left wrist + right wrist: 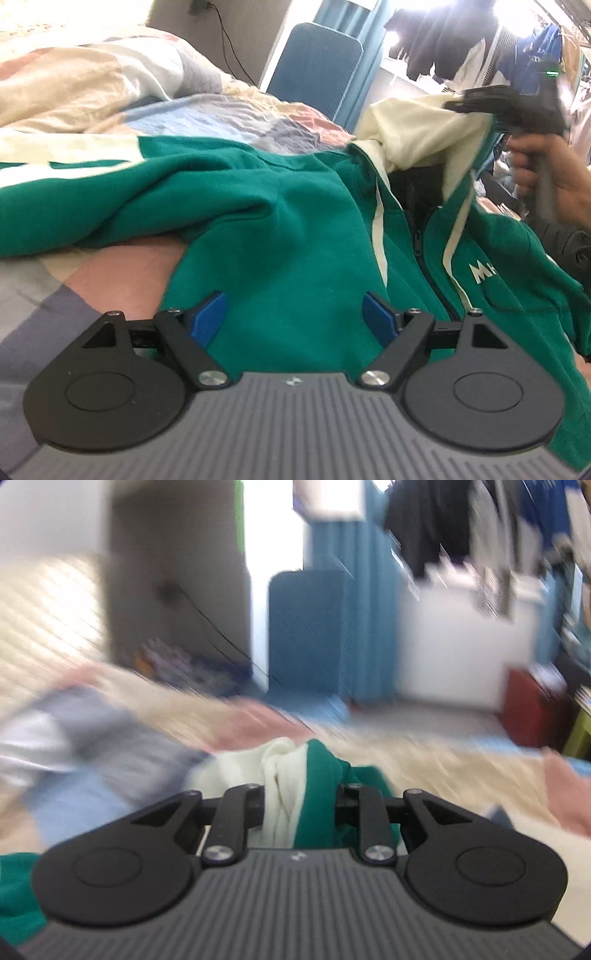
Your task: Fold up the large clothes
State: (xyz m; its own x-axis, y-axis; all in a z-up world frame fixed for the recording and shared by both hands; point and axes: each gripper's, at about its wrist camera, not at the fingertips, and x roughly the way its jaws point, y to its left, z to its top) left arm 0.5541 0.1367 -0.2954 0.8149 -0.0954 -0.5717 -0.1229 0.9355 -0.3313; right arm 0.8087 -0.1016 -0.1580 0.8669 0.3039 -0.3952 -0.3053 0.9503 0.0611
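Note:
A green zip hoodie (pixel 288 229) with cream lining and white lettering lies spread on the bed. My left gripper (pixel 293 317) is open, its blue pads (pixel 208 317) low over the hoodie's lower body, holding nothing. My right gripper (pixel 300 805) is shut on a bunch of the hoodie's cream and green cloth (pixel 295 775). In the left wrist view the right gripper (pixel 461 105) shows at upper right, lifting the cream hood (pixel 410 125) off the bed. The right wrist view is motion-blurred.
The bed has a patchwork cover (pixel 110 96) in cream, pink, blue and grey. A blue chair (pixel 314 62) stands beyond the bed. Dark and blue clothes (pixel 443 40) hang at the back right. A red box (pixel 532 709) sits on the floor.

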